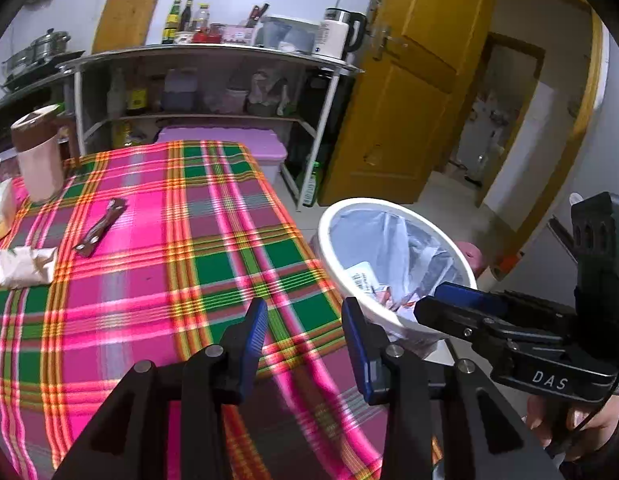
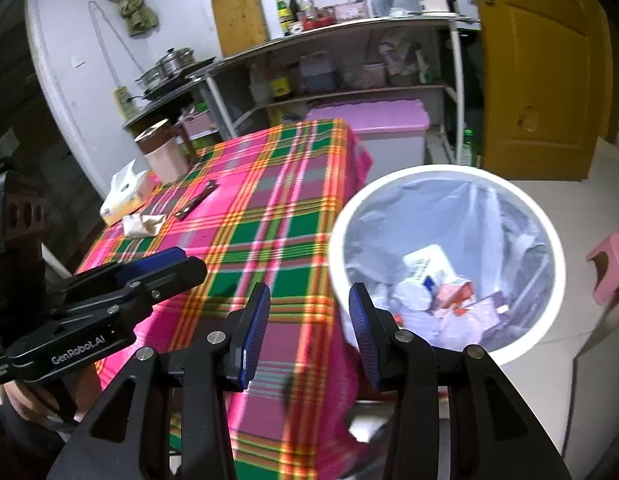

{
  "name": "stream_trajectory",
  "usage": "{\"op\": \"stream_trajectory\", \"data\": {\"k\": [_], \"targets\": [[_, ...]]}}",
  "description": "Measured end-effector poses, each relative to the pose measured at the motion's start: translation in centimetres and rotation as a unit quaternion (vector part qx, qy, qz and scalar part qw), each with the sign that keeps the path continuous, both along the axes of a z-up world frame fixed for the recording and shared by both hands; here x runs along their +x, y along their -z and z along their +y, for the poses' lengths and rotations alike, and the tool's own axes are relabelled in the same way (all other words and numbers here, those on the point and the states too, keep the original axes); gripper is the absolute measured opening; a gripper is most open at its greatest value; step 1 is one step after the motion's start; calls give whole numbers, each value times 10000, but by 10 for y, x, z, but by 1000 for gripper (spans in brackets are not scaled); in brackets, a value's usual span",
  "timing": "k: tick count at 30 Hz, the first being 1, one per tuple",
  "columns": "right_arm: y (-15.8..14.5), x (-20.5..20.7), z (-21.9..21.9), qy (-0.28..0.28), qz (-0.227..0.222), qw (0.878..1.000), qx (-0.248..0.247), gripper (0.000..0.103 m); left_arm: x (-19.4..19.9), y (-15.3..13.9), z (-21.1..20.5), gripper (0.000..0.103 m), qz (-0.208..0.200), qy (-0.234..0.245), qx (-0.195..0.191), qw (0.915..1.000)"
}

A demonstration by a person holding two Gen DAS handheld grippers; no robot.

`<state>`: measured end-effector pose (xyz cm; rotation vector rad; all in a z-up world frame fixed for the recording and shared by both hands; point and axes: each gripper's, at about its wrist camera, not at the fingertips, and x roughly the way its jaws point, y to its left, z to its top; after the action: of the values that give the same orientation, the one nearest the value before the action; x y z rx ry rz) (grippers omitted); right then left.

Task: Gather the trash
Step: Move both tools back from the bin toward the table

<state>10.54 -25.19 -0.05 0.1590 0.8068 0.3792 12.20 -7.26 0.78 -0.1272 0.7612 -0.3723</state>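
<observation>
Trash on desk: crumpled paper wad (image 1: 24, 266) and brown wrapper (image 1: 100, 227) lie near each other on the plaid desk (image 1: 213, 240).
Bin: white bin (image 2: 445, 256) beside the desk, bag-lined, holding cartons and wrappers.
Writing: "DAS" on my right gripper (image 1: 461, 300); "GenRobot.AI" on my left gripper (image 2: 165, 264).
Jaws: both released, nothing between them.
Far corner: lidded cup (image 1: 37, 152), tissue pack (image 2: 125, 196).

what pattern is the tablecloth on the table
The tablecloth is a bright plaid: pink and green with orange-yellow stripes. It shows best in the left wrist view.

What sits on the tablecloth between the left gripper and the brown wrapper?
Nothing: in the left wrist view only bare plaid tablecloth runs from the open left gripper to the brown wrapper. The crumpled paper lies off to the side.
</observation>
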Motion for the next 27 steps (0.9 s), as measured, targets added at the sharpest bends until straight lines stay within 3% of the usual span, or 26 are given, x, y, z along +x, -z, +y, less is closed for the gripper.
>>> {"op": "stream_trajectory", "data": {"k": [11,13,14,22,27], "targets": [[0,4,29,-330,-43,9993,176,43,-8,8,52,38,58,-669,14,9977],[-1,6,35,-403,-44,9990,188,47,-9,8,61,38,54,-783,17,9969],[-2,7,40,-462,-46,9987,188,51,-9,9,69,38,56,-878,22,9961],[-7,18,80,-878,-107,9961,41,51,-4,11,118,39,70,-1538,63,9881],[-8,27,102,-1071,-160,9941,-75,51,4,14,150,52,85,-1991,1,9799]]}}
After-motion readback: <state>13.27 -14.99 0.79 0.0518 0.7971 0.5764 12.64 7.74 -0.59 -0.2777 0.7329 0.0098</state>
